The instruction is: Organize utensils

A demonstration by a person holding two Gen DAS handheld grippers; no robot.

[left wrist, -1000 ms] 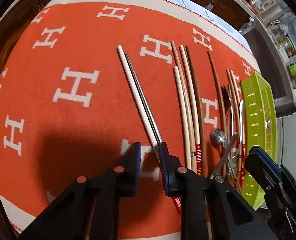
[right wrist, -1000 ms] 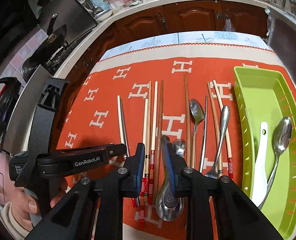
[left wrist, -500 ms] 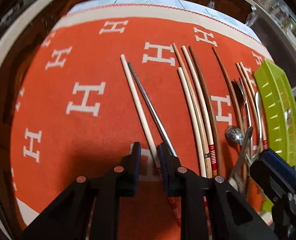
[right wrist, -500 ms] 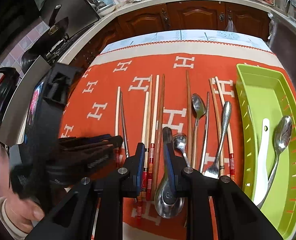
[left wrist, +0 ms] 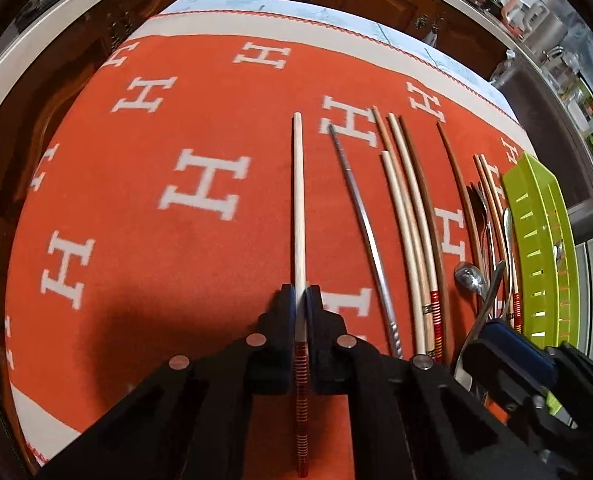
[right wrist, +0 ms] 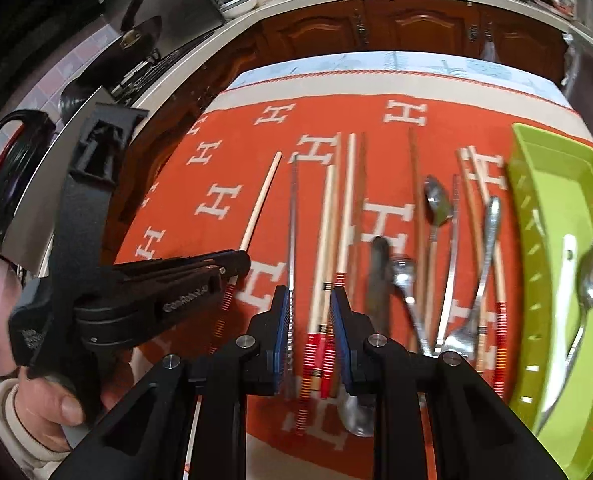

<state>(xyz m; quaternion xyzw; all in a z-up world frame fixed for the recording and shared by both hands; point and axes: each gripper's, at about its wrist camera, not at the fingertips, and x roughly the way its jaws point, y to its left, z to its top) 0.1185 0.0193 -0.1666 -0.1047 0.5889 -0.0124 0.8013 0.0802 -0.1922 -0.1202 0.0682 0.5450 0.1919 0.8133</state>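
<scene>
Left gripper [left wrist: 301,300] jaws pinch pale chopstick [left wrist: 298,208] near its red-banded end, frame centre; light, stiff, slippery. Right gripper [right wrist: 308,308] jaws spread over more chopsticks, probably not gripping.

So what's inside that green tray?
The green tray holds a white spoon and a metal spoon. Its near end is out of the frame.

Brown wooden cabinets [right wrist: 416,24]; pale countertop [right wrist: 296,2]
</scene>
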